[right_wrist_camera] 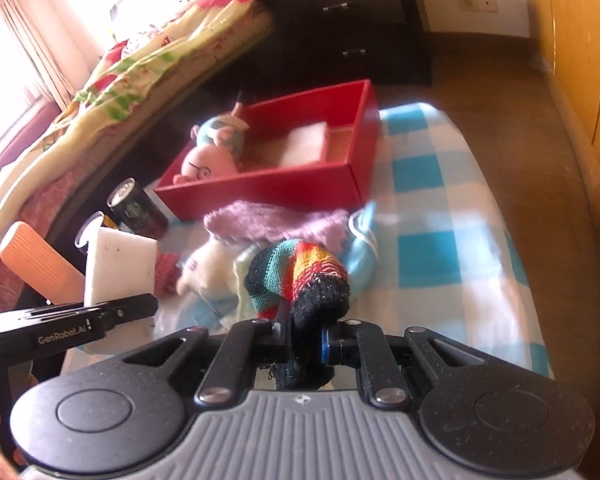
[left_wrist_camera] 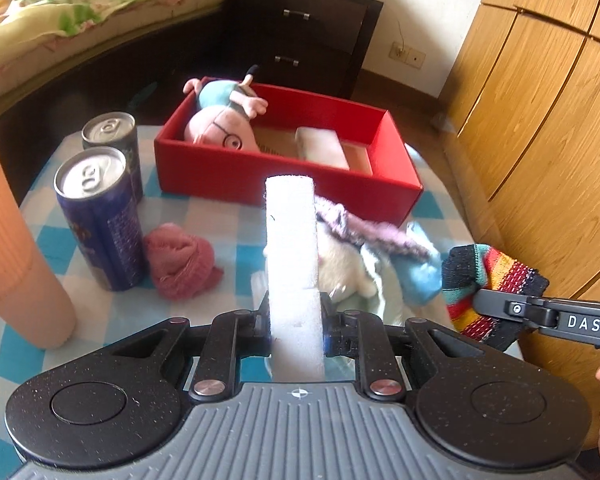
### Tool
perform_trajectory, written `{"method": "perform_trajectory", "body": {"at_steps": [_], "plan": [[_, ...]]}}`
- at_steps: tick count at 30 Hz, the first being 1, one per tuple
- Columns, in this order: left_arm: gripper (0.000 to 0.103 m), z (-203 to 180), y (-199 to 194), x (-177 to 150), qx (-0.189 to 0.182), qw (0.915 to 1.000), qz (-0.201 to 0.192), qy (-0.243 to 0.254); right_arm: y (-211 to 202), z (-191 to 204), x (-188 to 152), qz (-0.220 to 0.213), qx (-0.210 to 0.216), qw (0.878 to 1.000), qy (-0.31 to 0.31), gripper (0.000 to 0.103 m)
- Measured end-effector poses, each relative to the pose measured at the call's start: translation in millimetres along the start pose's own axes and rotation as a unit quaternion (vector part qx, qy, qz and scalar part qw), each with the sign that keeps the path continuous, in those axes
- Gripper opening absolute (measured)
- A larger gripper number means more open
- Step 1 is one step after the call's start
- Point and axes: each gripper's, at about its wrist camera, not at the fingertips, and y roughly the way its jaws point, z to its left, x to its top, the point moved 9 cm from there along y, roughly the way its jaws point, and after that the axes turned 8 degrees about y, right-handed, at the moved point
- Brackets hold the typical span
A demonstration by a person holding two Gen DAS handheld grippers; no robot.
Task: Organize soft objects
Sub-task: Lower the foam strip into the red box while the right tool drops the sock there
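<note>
The left gripper (left_wrist_camera: 296,330) had its jaws pressed in on the lower part of a white foam block (left_wrist_camera: 291,248), which stood upright at twelve o'clock from the fingers. The right gripper (right_wrist_camera: 306,346) was fully clamped on the black cuff of a rainbow-striped knitted sock (right_wrist_camera: 300,276), the toe flopping forward. Both looked very light; the foam seemed springy and likely to dent under the pads, while the sock appeared limp and best held at its thick cuff. The red box (left_wrist_camera: 260,178) sat at twelve o'clock on the checked cloth, already holding a pink plush pig (left_wrist_camera: 224,120) and another foam block (left_wrist_camera: 322,146). A pink rolled sock (left_wrist_camera: 182,264) lay at ten o'clock beside two drink cans (left_wrist_camera: 100,216).
</note>
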Motion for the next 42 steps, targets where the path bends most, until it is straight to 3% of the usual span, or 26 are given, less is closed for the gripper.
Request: {"method": "perform_trajectory", "body": {"at_steps": [19,42], "plan": [[0.019,-4,18,63,-0.004,0.9984,-0.056,0.010,20,41,75,-0.093,0.015,0.995,-0.018,0.000],[0.019,14,87,126,0.012,0.9968,-0.073,0.030,91,31,134,-0.098,-0.006,0.995,-0.018,0.000]]}}
